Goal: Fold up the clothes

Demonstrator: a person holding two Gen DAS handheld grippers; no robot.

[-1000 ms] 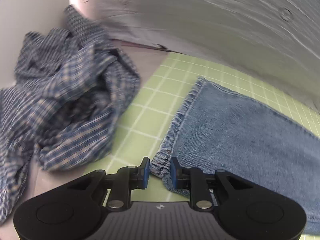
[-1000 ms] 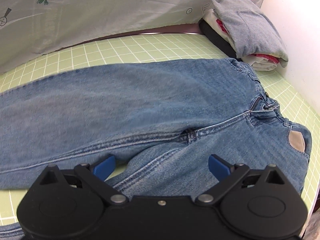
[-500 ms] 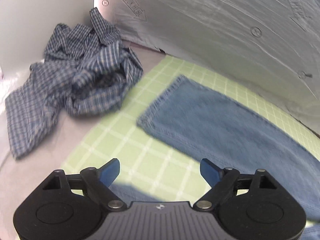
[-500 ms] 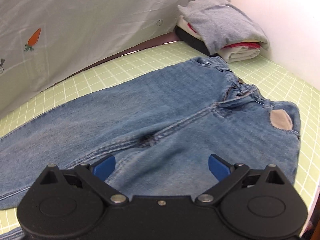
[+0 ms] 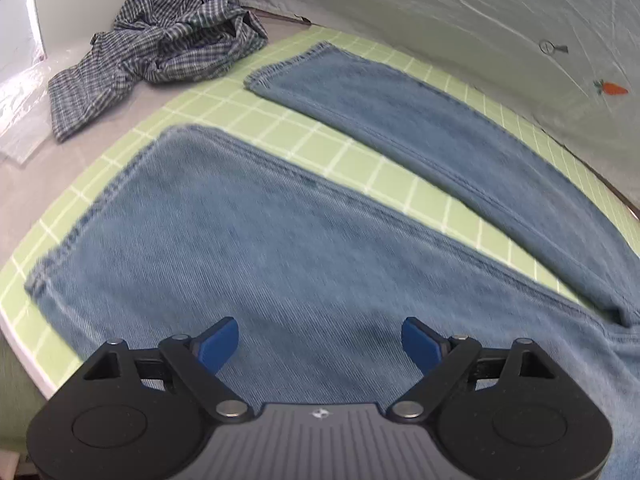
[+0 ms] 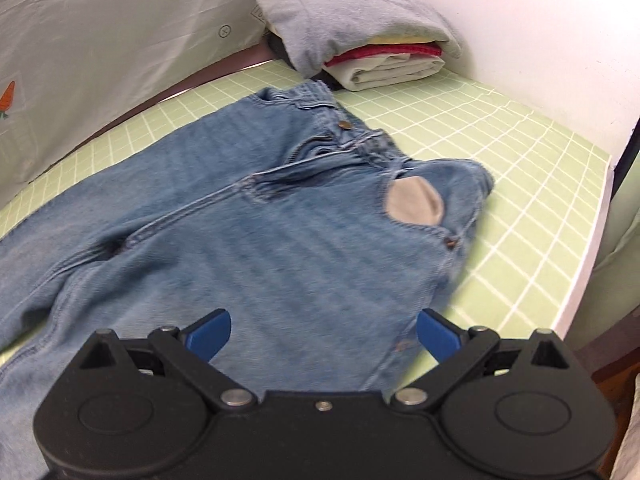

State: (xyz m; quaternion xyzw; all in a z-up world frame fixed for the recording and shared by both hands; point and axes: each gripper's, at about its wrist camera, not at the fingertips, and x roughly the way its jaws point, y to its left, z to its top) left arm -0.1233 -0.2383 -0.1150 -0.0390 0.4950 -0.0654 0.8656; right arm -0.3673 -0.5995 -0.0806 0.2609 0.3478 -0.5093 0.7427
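Observation:
A pair of light blue jeans lies flat on the green gridded mat, its two legs spread apart toward the left. My left gripper hovers open above the near leg, nothing between its blue pads. In the right wrist view the jeans' waist and hip face me, with a pale pocket lining showing. My right gripper hangs open over the near hip, holding nothing.
A crumpled blue plaid shirt lies off the mat at the far left. A stack of folded clothes sits at the far right corner. A grey carrot-print sheet hangs behind. The table's right edge drops off nearby.
My left gripper let go of the far leg's hem and opened, then drew back over the near leg. My right gripper, open throughout, shifted right toward the waist.

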